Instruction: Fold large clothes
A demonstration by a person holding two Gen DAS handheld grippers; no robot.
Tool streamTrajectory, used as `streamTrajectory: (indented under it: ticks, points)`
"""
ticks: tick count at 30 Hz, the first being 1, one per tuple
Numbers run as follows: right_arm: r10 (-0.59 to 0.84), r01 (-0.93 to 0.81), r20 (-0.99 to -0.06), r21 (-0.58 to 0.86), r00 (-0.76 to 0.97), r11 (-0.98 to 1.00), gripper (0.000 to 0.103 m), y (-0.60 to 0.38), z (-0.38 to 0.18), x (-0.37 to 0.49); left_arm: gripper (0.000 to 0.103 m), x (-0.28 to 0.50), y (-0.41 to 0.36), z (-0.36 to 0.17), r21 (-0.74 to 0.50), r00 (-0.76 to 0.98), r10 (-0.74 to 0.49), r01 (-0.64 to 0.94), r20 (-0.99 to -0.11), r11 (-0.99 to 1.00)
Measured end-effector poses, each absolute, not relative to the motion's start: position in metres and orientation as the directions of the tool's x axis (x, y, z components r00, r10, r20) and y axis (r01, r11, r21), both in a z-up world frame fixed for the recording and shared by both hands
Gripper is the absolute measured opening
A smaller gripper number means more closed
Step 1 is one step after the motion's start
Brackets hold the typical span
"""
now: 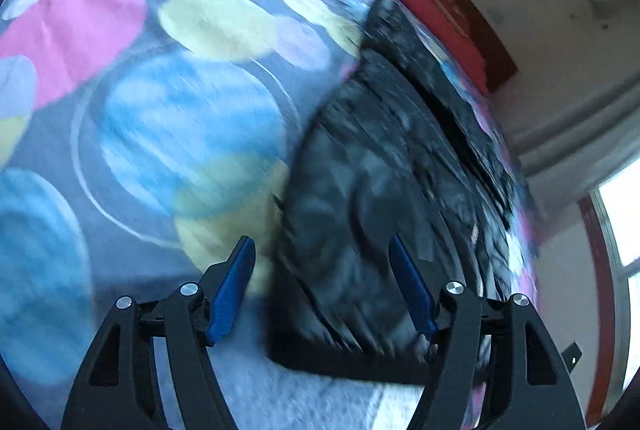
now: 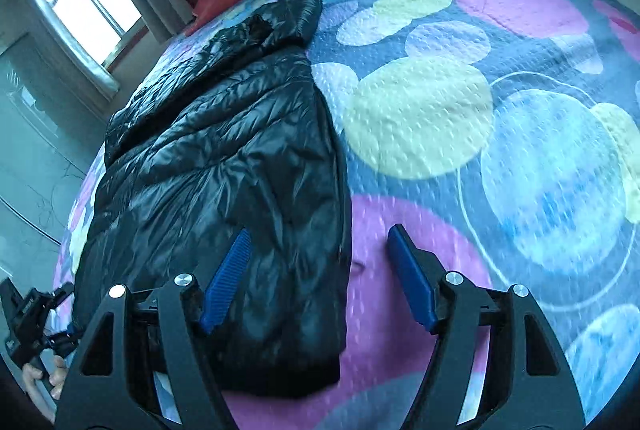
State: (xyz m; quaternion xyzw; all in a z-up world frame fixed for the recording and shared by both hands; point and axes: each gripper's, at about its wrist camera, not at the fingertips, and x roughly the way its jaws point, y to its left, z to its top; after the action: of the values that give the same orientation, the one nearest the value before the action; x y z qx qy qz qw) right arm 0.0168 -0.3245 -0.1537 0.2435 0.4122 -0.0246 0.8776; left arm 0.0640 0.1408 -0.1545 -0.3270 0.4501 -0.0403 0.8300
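Black puffer jacket point(image 2: 224, 166) lies on bed point(image 2: 520, 150), narrow, prob. already folded lengthwise. We're between folds: left gripper point(image 1: 322, 286) and right gripper point(image 2: 320, 278) both jaws apart, nothing held. Next, we judge: grab hem corners, fold toward hood. Right view sharp, shows hood, hand point(image 2: 44, 382); left view blurred.

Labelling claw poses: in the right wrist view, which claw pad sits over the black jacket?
The left-hand blue pad overlaps the black puffer jacket; the right-hand pad is over the bedspread's pink circle.
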Motion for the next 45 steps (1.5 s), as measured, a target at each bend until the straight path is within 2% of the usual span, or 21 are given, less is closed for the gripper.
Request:
streamTrajectory:
  ticks: [1, 2, 3, 7, 9, 12, 19, 20, 21, 24, 27, 35, 45]
  points:
    - [0.159, 0.242, -0.735, 0.407, 0.659, 0.881, 0.070, -0.324, -0.154, 0.016, 0.068, 0.062, 0.138, -0.154, -0.572, 0.596, -0.353, -0.225, -0.722, 0.789]
    - [0.167, 0.237, -0.734, 0.413, 0.658, 0.879, 0.065, -0.321, -0.154, 0.015, 0.068, 0.062, 0.133, -0.153, -0.570, 0.600, -0.354, -0.213, -0.718, 0.794]
    - [0.182, 0.229, -0.733, 0.422, 0.655, 0.877, 0.052, -0.322, -0.155, 0.015, 0.068, 0.063, 0.130, -0.153, -0.574, 0.597, -0.364, -0.206, -0.715, 0.792]
    - [0.219, 0.213, -0.736, 0.445, 0.641, 0.870, 0.039, -0.316, -0.159, 0.015, 0.065, 0.065, 0.125, -0.154, -0.560, 0.612, -0.331, -0.226, -0.718, 0.797]
    - [0.222, 0.212, -0.735, 0.446, 0.640, 0.869, 0.030, -0.316, -0.159, 0.015, 0.053, 0.063, 0.128, -0.155, -0.561, 0.618, -0.322, -0.238, -0.717, 0.793]
    - [0.240, 0.211, -0.729, 0.467, 0.641, 0.859, 0.017, -0.317, -0.160, 0.017, 0.043, 0.060, 0.135, -0.160, -0.565, 0.623, -0.317, -0.249, -0.715, 0.786]
    - [0.273, 0.208, -0.709, 0.512, 0.650, 0.834, 0.012, -0.322, -0.161, 0.013, 0.044, 0.064, 0.137, -0.162, -0.566, 0.638, -0.307, -0.247, -0.706, 0.787]
    - [0.277, 0.208, -0.706, 0.518, 0.651, 0.830, 0.012, -0.323, -0.161, 0.013, 0.040, 0.063, 0.138, -0.162, -0.569, 0.642, -0.307, -0.249, -0.703, 0.784]
    - [0.282, 0.209, -0.703, 0.525, 0.653, 0.825, 0.012, -0.324, -0.161, 0.012, 0.031, 0.061, 0.139, -0.162, -0.570, 0.646, -0.299, -0.258, -0.702, 0.780]
    - [0.293, 0.208, -0.690, 0.545, 0.662, 0.812, 0.010, -0.327, -0.159, 0.011, 0.018, 0.057, 0.146, -0.163, -0.592, 0.656, -0.309, -0.262, -0.688, 0.762]
    - [0.301, 0.198, -0.679, 0.554, 0.669, 0.808, 0.010, -0.327, -0.155, 0.007, 0.013, 0.052, 0.150, -0.156, -0.612, 0.679, -0.318, -0.245, -0.662, 0.752]
    - [0.335, 0.154, -0.641, 0.583, 0.690, 0.798, 0.009, -0.327, -0.132, -0.012, 0.011, 0.037, 0.152, -0.128, -0.618, 0.713, -0.324, -0.192, -0.622, 0.762]
    - [0.392, 0.099, -0.559, 0.655, 0.731, 0.749, 0.009, -0.333, -0.088, -0.061, 0.011, -0.010, 0.159, -0.073, -0.673, 0.732, -0.406, -0.096, -0.547, 0.733]
